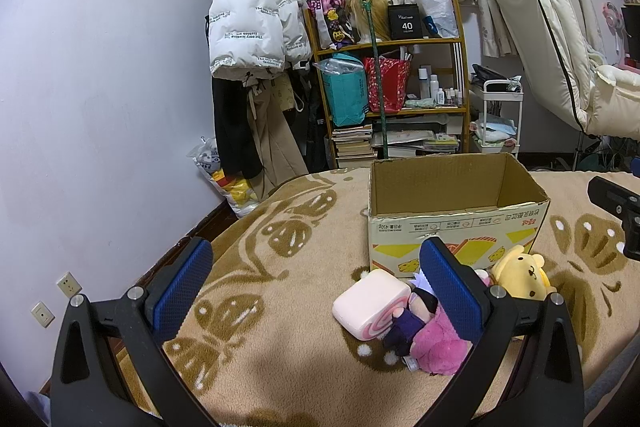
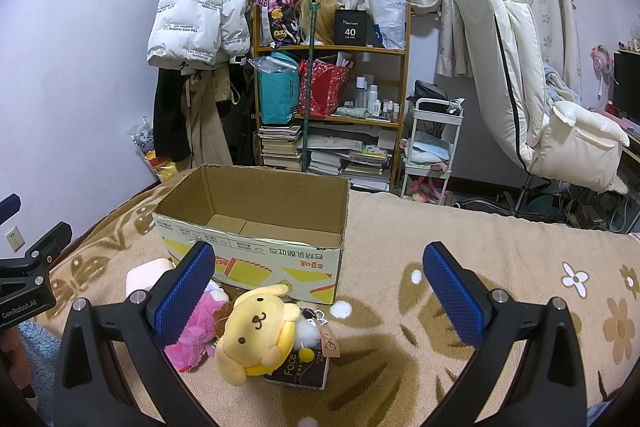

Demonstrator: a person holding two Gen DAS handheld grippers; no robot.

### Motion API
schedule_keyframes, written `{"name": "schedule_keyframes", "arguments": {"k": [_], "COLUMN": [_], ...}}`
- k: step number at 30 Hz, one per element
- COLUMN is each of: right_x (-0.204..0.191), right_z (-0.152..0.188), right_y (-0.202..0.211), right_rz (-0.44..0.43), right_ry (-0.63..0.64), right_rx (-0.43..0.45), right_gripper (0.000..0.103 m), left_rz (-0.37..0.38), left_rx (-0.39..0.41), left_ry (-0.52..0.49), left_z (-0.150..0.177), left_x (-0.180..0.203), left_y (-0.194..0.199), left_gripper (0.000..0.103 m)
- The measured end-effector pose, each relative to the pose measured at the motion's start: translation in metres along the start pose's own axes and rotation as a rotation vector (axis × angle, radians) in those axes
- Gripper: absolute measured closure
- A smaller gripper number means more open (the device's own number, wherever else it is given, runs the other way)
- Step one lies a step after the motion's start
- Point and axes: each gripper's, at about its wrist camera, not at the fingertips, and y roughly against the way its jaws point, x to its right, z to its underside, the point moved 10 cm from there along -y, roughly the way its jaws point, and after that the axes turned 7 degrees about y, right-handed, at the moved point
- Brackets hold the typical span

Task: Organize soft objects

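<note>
The soft toys, a yellow dog plush [image 2: 256, 335], pink plush [image 2: 192, 339] and pink roll cushion [image 1: 372, 303], lie heaped low in the frame before the empty cardboard box [image 2: 256, 223] on the bed [image 2: 440, 327]. Left gripper [image 1: 316, 291] and right gripper [image 2: 320, 299] both stand wide apart, empty. Because the toys overlap, a grab may snag a neighbour or nudge the light box.

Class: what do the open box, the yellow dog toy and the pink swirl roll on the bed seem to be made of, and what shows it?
Box: brown corrugated cardboard, matte, with ragged torn top edges and a printed front. Yellow dog toy: plush fabric, likely stuffed, with a fuzzy nap and stitched face. Pink swirl roll: smooth, seamless and slightly glossy, probably squishy foam, though the look leaves that open.
</note>
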Motion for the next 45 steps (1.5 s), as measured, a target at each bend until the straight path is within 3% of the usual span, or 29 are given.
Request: {"name": "schedule_keyframes", "arguments": {"k": [23,34,45], "right_x": [-0.002,-0.008,-0.021], "right_z": [0.000,0.009,0.020], "right_y": [-0.002,-0.026,-0.058], "right_rz": [0.000,-0.014,-0.026], "right_ry": [-0.002,0.009,0.032], "right_rx": [-0.007,-0.044,-0.146], "right_gripper": [0.000,0.000,0.000], "left_rz": [-0.037,-0.069,-0.116], "left_rx": [-0.027,-0.134,-0.240], "left_ry": [0.010,0.015,0.058], "left_z": [0.001,0.004,0.014], "left_x": [-0.007,-0.012,-0.021], "left_y": [-0.008,-0.046,-0.098], "left_gripper": [0.001,0.001,0.001]}}
